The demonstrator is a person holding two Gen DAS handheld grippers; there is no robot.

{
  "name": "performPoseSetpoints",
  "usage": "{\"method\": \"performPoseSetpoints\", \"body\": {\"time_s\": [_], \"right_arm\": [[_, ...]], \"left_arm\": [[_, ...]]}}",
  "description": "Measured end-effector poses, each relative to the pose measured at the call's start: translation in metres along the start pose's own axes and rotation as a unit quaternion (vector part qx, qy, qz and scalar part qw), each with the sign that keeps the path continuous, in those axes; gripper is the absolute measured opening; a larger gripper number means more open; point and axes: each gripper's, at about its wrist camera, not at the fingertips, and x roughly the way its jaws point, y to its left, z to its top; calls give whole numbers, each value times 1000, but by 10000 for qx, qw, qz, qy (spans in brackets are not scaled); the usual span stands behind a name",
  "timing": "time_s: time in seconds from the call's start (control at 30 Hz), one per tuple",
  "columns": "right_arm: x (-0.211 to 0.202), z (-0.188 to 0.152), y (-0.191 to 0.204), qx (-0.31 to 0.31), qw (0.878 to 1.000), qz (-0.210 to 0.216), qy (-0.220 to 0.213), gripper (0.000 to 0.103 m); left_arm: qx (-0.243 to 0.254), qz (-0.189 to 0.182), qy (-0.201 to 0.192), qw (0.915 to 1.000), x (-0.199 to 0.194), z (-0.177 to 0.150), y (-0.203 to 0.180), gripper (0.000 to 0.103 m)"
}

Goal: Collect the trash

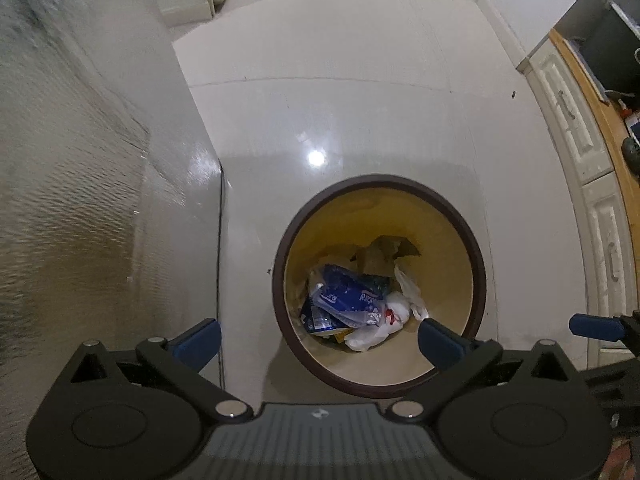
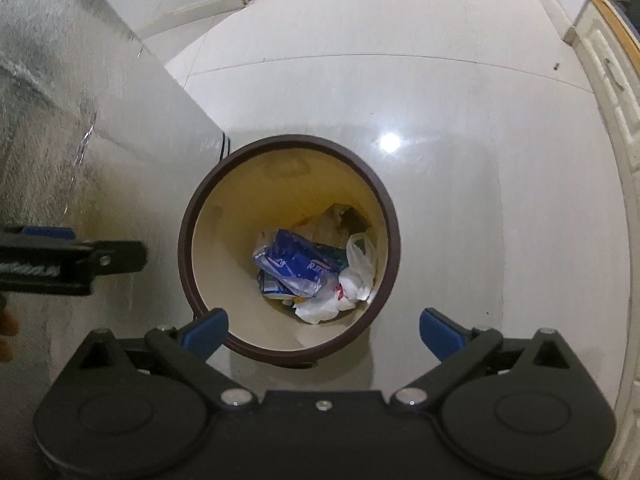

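A round bin with a dark brown rim (image 1: 279,280) (image 2: 185,248) stands on the pale tiled floor, seen from almost straight above. Inside lie a blue plastic wrapper (image 1: 348,296) (image 2: 296,266), white plastic bags (image 1: 376,330) (image 2: 352,280) and crumpled brown paper (image 1: 380,256) (image 2: 332,220). My left gripper (image 1: 320,340) hangs above the bin, open, with nothing between its blue pads. My right gripper (image 2: 322,330) is also open and empty above the bin's near rim. The left gripper's body (image 2: 72,260) shows at the left of the right wrist view.
A grey metallic appliance side (image 1: 80,160) (image 2: 60,100) rises close to the bin on the left. White cabinet drawers (image 1: 576,136) under a wooden worktop (image 1: 600,120) line the right. Open floor (image 1: 360,100) lies beyond the bin. A person's fingers (image 2: 8,324) show at the left edge.
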Motion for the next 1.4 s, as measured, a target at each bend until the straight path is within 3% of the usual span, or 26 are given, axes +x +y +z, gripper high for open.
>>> {"method": "performPoseSetpoints", "body": {"time_s": [0.17,0.33,0.7,1.03,1.4], "right_arm": [[-25,-1,-2,335,9993,19,-141,103],[-59,-8,8,159,9990,-60,-406,103],[-153,-37,9,177,9925,-124,-1206,103],[-227,-83,9,176,9807,-280,-1927,103],[-280,-146,33,-75,9650,-431,-2586,103]], "left_arm": [[15,79,-171,9998,-31,-7,2,103],[97,257,-478,9985,-73,-16,1,103],[363,104,-1244,9915,-164,-45,-27,103],[483,86,-1939,9798,-242,-89,-44,103],[473,147,-2567,9652,-298,-157,-47,103]]}}
